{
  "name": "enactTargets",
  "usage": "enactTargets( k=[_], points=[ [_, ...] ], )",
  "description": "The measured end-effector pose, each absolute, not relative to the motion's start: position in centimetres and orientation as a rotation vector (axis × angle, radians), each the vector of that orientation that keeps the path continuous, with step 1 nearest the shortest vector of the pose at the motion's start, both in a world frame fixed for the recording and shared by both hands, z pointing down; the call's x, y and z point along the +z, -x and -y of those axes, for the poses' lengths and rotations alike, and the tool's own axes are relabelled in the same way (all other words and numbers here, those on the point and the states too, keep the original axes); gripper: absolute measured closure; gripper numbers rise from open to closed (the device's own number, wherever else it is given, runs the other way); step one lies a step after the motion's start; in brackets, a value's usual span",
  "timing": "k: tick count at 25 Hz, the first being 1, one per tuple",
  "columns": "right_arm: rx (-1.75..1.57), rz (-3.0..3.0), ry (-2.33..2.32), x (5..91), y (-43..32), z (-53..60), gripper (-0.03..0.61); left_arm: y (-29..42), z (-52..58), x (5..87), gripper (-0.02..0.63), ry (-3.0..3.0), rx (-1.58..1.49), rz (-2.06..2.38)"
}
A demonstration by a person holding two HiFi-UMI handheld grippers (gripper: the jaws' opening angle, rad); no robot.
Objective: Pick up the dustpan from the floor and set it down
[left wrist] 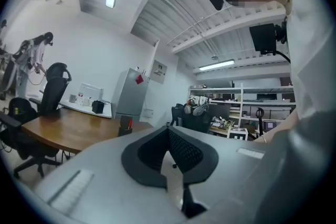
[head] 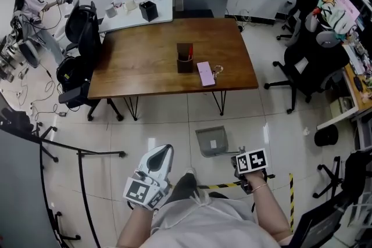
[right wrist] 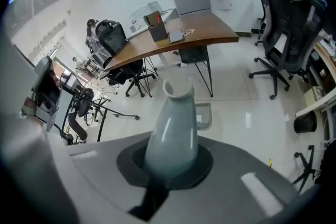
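The grey dustpan is low over the tiled floor in front of the wooden table, its pan facing away from me. Its long grey handle runs back between the jaws of my right gripper, which points steeply down and is shut on it. In the right gripper view the pan shows just past the handle's end. Whether the pan touches the floor I cannot tell. My left gripper is held level at the left, apart from the dustpan. Its jaws are shut with nothing between them.
A wooden table stands ahead with a brown box and a pink flat item. Black office chairs stand left and right. A black metal rail is at my left. Striped tape marks the floor.
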State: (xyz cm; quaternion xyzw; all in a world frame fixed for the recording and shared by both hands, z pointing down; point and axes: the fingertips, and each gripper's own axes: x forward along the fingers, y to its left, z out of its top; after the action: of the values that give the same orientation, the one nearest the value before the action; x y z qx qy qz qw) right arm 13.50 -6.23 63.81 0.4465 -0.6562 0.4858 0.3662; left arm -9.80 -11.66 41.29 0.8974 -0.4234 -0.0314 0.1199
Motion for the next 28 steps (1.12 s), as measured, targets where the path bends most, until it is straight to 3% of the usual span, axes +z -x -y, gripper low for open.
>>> enactTargets(
  k=[9, 19, 28],
  points=[
    [1.295, 1.614, -1.184, 67.2, -13.3, 13.6, 0.575, 11.5, 20.0, 42.5, 0.6, -2.594, -0.063, 1.217],
    [1.352, 1.559, -1.156, 77.5, -15.0, 20.6, 0.575, 11.4, 24.8, 48.6, 0.6, -2.546, 0.049, 1.297],
    [1.311, 1.561, -1.183, 81.9, -15.4, 21.2, 0.572, 10.7, 26.1, 53.5, 0.6, -2.494, 0.073, 1.32]
  ],
)
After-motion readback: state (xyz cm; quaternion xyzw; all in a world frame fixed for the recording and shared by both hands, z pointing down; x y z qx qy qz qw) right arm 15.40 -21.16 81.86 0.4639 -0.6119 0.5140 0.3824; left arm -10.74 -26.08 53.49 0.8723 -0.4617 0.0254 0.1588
